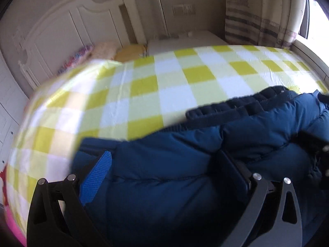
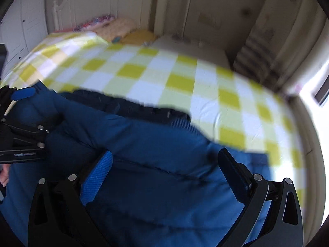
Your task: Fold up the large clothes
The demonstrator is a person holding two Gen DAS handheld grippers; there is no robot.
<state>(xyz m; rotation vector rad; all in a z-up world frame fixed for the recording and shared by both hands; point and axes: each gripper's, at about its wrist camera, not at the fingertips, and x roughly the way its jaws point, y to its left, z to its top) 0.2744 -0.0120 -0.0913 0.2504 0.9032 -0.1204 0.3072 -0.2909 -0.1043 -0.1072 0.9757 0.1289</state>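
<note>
**Left wrist view: both tongs spread over a blue padded jacket on the bed**

The left wrist view shows the left gripper with its two fingers spread wide, one blue textured pad on one side and a dark finger on the other. Between them lies the bulky blue quilted puffer jacket; the fingers straddle its padded fabric without pinching it. The jacket rests on the yellow-and-white checked bedsheet, at the near edge of the bed, with its darker navy ribbed collar or lining towards the middle of the sheet.

The right wrist view shows the right gripper likewise released, fingers wide apart over the same jacket. The left gripper shows at this view's left edge, resting on the jacket. The picture is blurred, so whether either tool presses into the fabric is hard to tell.

A white carved wooden headboard stands beyond the sheet, with colourful pillows at its foot and a striped curtain by the bright window.
</note>
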